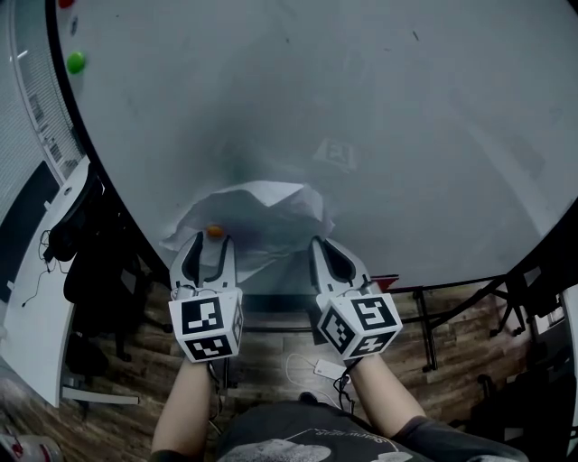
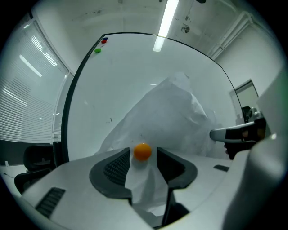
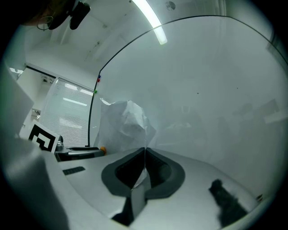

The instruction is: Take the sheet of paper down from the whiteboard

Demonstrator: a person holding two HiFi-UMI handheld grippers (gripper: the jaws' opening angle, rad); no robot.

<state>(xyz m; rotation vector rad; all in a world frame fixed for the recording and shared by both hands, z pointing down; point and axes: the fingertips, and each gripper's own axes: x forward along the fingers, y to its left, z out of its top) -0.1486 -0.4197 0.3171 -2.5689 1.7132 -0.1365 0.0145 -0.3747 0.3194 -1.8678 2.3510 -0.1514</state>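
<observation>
A crumpled white sheet of paper (image 1: 262,212) hangs loose against the whiteboard (image 1: 361,108). An orange magnet (image 1: 214,231) sits on its lower left part. My left gripper (image 1: 209,242) is open, its jaws standing wide on either side of the orange magnet (image 2: 142,151), with a fold of the sheet (image 2: 171,117) running down between them. The pads do not press on either. My right gripper (image 1: 323,244) is shut on the sheet's lower right edge, and in the right gripper view the paper (image 3: 126,126) is pinched thin between its closed jaws (image 3: 145,155).
A green magnet (image 1: 76,61) and a red magnet (image 1: 65,3) sit at the board's upper left. A black chair (image 1: 90,262) and a white desk (image 1: 36,298) stand at the left. The board's stand legs (image 1: 424,316) rest on the wood floor below.
</observation>
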